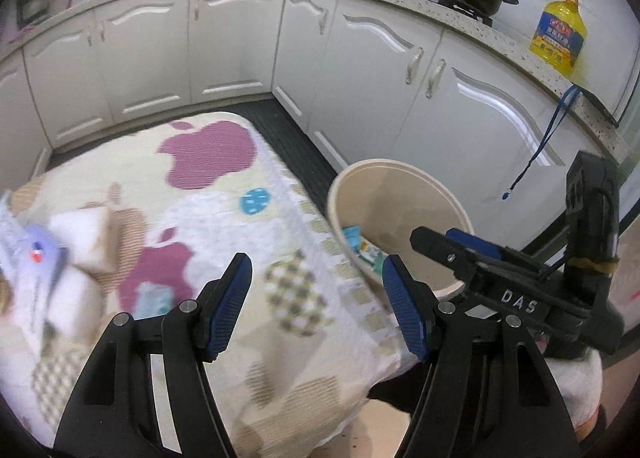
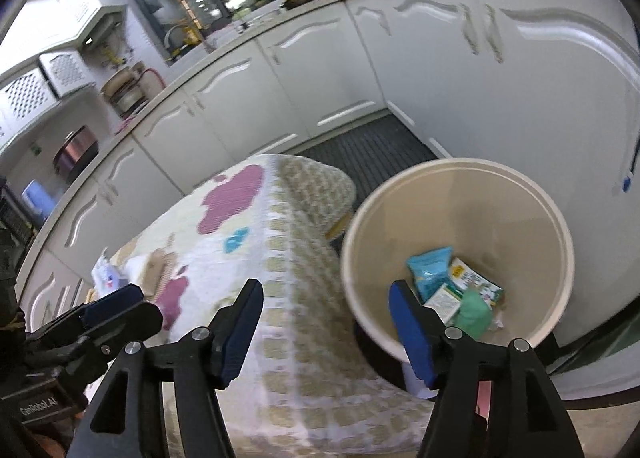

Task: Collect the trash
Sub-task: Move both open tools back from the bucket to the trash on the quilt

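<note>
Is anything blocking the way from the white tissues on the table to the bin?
Nothing visible does. Between the white tissues and the bin there is only bare tablecloth, and the bin's mouth is open beside the table's edge.

Round beige plastic bin (image 2: 460, 194), lower right, upright; teal packet (image 2: 430, 268), green wad (image 2: 474, 312), printed cartons (image 2: 472, 282) at bottom.

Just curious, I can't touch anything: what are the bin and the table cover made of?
Bin: probably plastic, a smooth cream wall with a soft sheen and a moulded rim. Table cover: looks like woven or towelling cloth, matte, with printed apples and checks, draping over the edge.
</note>
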